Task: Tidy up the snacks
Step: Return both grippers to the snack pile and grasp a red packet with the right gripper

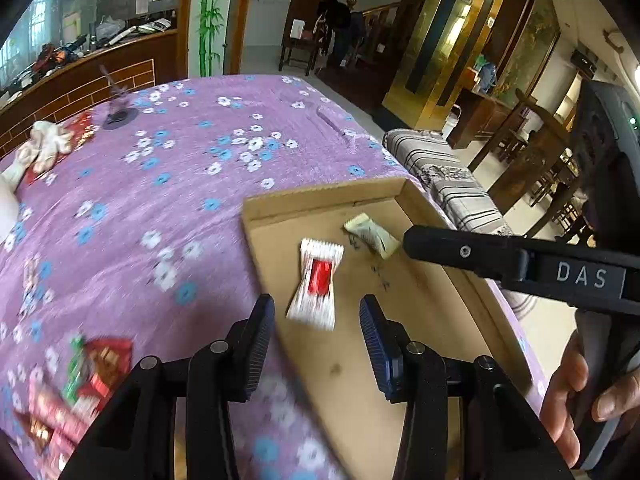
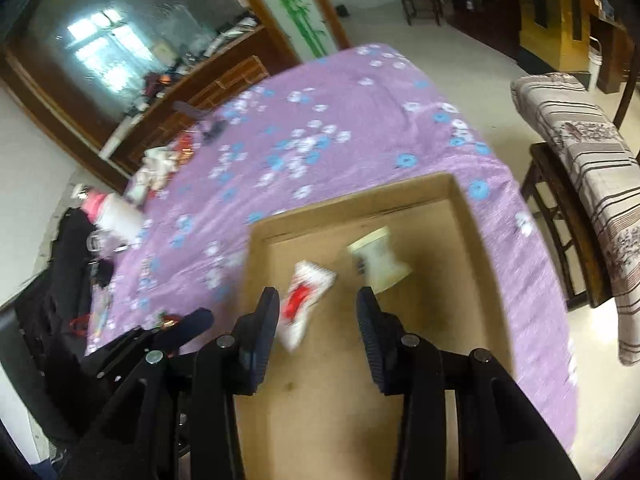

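Left gripper [image 1: 317, 322] over near-left edge of shallow brown cardboard tray [image 1: 436, 312], jaws apart, nothing clamped. White snack packet with red label [image 1: 316, 283] flat on tray floor just ahead of and between the left fingertips, not touching either. Pale cream wrapped snack [image 1: 373, 235] further ahead and right, also on tray floor, apart from red-label packet. Right gripper's black finger marked DAS [image 1: 520, 266] reaching in from right over tray's right wall, tip just beside cream snack; contact unclear. Bare hand [image 1: 580, 396] on right gripper handle at lower right.

Right wrist view, blurred: right gripper [image 2: 318, 314] jaws spread, empty, above same tray [image 2: 484, 264]. Red-label packet [image 2: 304, 304] ahead, nearer left fingertip; cream snack [image 2: 380, 262] ahead, just past right fingertip. Left gripper [image 2: 188, 330] visible at left.

Purple floral tablecloth [image 1: 160, 208] under tray. Loose red and green snack packets [image 1: 88, 376] on cloth left of left gripper. Striped cushioned chair [image 2: 588, 184] to far right.
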The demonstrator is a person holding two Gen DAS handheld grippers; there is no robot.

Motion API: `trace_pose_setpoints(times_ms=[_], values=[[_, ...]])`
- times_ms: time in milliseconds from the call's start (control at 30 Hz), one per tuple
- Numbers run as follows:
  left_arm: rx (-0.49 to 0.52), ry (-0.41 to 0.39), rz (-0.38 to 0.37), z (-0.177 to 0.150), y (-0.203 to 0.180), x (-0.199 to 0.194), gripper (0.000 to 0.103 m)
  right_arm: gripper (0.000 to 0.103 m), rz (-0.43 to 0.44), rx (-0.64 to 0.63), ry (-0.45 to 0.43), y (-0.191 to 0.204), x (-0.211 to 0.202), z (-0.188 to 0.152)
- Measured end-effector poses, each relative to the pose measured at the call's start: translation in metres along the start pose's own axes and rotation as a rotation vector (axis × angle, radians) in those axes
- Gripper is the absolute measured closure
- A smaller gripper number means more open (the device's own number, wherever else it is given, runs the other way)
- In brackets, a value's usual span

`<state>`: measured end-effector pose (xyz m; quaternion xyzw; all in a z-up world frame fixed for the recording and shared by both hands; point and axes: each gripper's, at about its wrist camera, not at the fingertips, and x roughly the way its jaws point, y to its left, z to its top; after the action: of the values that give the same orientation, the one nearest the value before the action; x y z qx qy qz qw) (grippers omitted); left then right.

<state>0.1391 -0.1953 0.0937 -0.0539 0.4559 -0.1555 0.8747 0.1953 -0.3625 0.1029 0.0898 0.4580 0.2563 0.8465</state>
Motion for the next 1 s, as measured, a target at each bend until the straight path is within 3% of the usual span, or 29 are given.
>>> trace_pose_setpoints(times_ms=[133,333,500,700,1000], values=[[-0.001,-0.016,-0.006,-0.028,0.013,-0.034,0.057,0.064,0.088,-0.020,0.034,0.029,-0.008,-0.027],[-0.022,-0.023,0.011,-0.074,0.052,-0.085,0.057,0.064,0.123,-0.066,0.090,0.081,-0.006,-0.073],[-0.139,-0.015,0.045,-0.120,0.116,-0.121,0.056,0.064,0.121,-0.092,0.156,0.116,0.009,-0.114],[-0.251,0.009,0.089,-0.162,0.179,-0.140,0.056,0.064,0.137,-0.157,0.225,0.157,0.031,-0.149],[-0.243,0.026,0.085,-0.184,0.208,-0.154,0.056,0.064,0.121,-0.260,0.282,0.227,0.075,-0.164]])
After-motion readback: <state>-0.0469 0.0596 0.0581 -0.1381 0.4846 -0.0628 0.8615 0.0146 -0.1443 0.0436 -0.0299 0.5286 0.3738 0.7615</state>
